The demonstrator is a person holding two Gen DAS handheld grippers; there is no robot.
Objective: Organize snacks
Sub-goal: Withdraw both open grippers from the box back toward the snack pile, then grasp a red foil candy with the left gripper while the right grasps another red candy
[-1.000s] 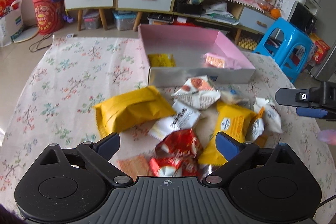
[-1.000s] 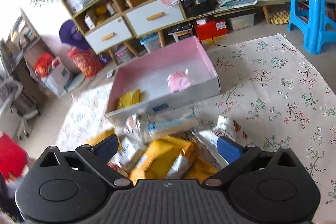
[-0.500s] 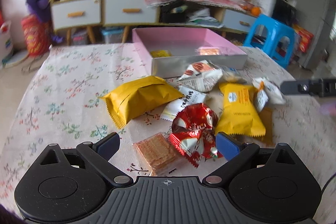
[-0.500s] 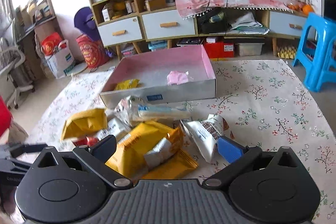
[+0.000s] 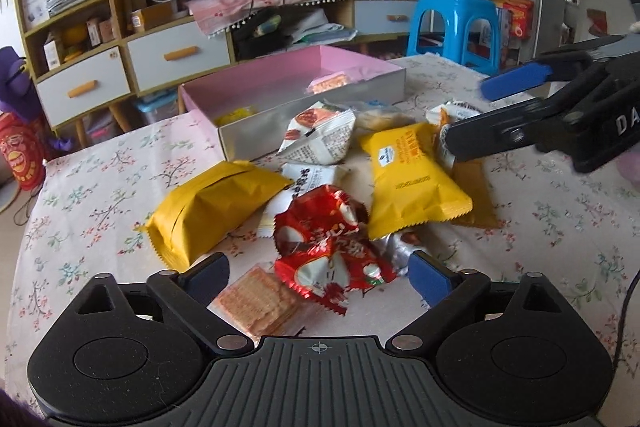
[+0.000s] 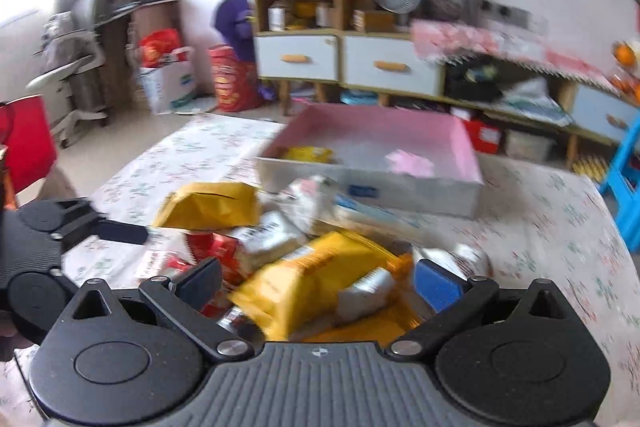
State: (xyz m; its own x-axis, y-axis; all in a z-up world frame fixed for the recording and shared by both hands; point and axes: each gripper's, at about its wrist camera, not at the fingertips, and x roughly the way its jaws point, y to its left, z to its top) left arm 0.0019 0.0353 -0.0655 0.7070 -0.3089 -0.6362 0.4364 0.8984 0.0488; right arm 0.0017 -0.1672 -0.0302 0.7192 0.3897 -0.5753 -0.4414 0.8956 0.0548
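On the table (image 5: pixel 100 187) with its floral cloth, the landmark is the shallow pink-lined cardboard box (image 5: pixel 384 67) with grey outer walls, at the far side. Inside the box: a small yellow packet (image 5: pixel 236 115) by its near-left corner and a pink-orange wrapped snack (image 5: pixel 330 83) toward its right part. Rest of the snacks sit in a loose pile just in front of the box's near wall. Largest, a plump yellow paper-look bag (image 5: pixel 208 207), front-left of the box. Next, a yellow pillow pack with printed logo (image 5: pixel 412 179), front-right of the box, lying over a flat amber packet (image 5: pixel 476 195). A white packet with a nut picture (image 5: pixel 320 135) leans nearly against the box's front wall. A white sachet with black lettering (image 5: pixel 308 175) lies under the pile's middle. Crinkled red foil wrappers (image 5: pixel 324 247) farthest from the box, with a clear-wrapped square cracker stack (image 5: pixel 256 301) beside them on the left.

Left tool (image 5: pixel 318 273): jaws wide but closing, red wrappers and cracker stack between the pads, no pad pressing on them. Right tool (image 6: pixel 320 281): jaws wide, over the yellow pillow pack (image 6: pixel 316 279) and a small silver-white packet (image 6: pixel 368 289); view blurred, no grip visible.
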